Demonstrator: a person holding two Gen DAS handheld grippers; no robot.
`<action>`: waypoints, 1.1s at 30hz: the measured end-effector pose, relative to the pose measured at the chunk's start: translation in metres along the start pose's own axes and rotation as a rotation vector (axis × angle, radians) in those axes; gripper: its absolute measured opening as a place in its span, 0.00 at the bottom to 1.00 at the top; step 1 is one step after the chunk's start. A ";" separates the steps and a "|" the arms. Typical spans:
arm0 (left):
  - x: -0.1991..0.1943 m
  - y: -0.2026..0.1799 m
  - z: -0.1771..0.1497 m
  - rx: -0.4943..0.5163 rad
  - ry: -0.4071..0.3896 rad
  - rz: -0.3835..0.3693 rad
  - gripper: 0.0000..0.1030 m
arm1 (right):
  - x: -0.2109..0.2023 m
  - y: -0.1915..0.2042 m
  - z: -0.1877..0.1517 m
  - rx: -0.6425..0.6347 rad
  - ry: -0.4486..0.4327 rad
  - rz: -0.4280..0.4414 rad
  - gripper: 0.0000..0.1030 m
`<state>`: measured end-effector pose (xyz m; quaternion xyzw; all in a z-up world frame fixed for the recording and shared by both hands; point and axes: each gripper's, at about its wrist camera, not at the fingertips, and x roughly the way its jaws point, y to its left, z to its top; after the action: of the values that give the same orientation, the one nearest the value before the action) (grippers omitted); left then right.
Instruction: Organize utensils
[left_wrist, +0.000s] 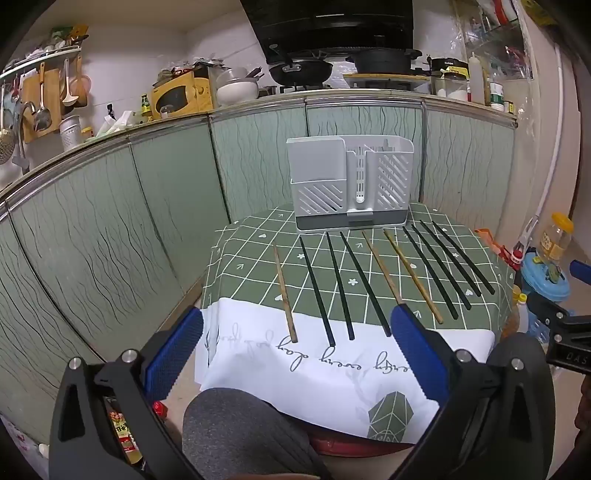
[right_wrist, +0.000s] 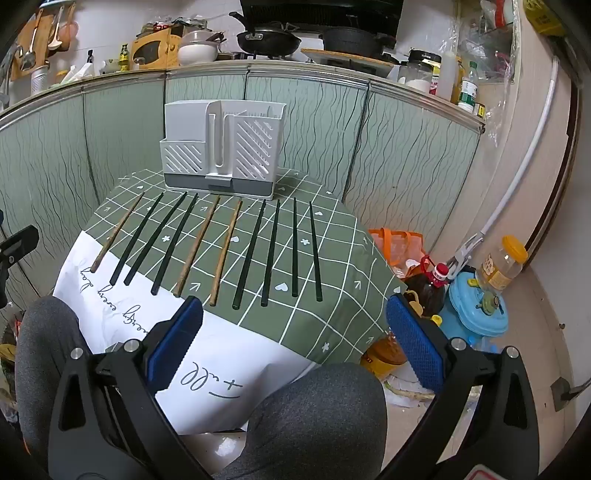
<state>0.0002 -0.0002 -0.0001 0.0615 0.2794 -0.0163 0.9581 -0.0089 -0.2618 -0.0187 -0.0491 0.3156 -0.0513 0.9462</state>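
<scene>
cramped kitchen, small checkered surface (right_wrist: 332, 258): both tongs, left tongs (left_wrist: 295, 350) and right tongs (right_wrist: 295, 339), gape empty, and the chopsticks (right_wrist: 255, 251) near its front edge might roll off if nudged.

Ten chopsticks (right_wrist: 221, 243) before holder (right_wrist: 221, 147), gripper (right_wrist: 293, 339) wide.

rig look, as I saw it | left gripper (left_wrist: 295, 347): black angular frames, blue knurled pads (left_wrist: 173, 350), round silver screws at the pivots | right gripper (right_wrist: 293, 341): same black frames, blue textured pads (right_wrist: 415, 343), silver screws | person: grey ribbed-knit trousers (right_wrist: 317, 417) over both knees
</scene>
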 end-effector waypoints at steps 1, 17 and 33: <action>0.000 0.000 0.000 0.001 -0.003 0.001 0.96 | 0.000 0.000 0.000 0.000 -0.001 0.001 0.92; 0.002 -0.003 -0.002 0.007 0.003 0.005 0.96 | -0.001 -0.002 0.001 0.005 -0.005 -0.002 0.92; 0.004 0.002 -0.005 -0.006 0.020 -0.005 0.96 | -0.001 -0.002 0.001 0.001 -0.003 -0.001 0.92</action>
<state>0.0008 0.0023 -0.0058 0.0579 0.2892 -0.0174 0.9554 -0.0095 -0.2631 -0.0170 -0.0488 0.3141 -0.0516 0.9467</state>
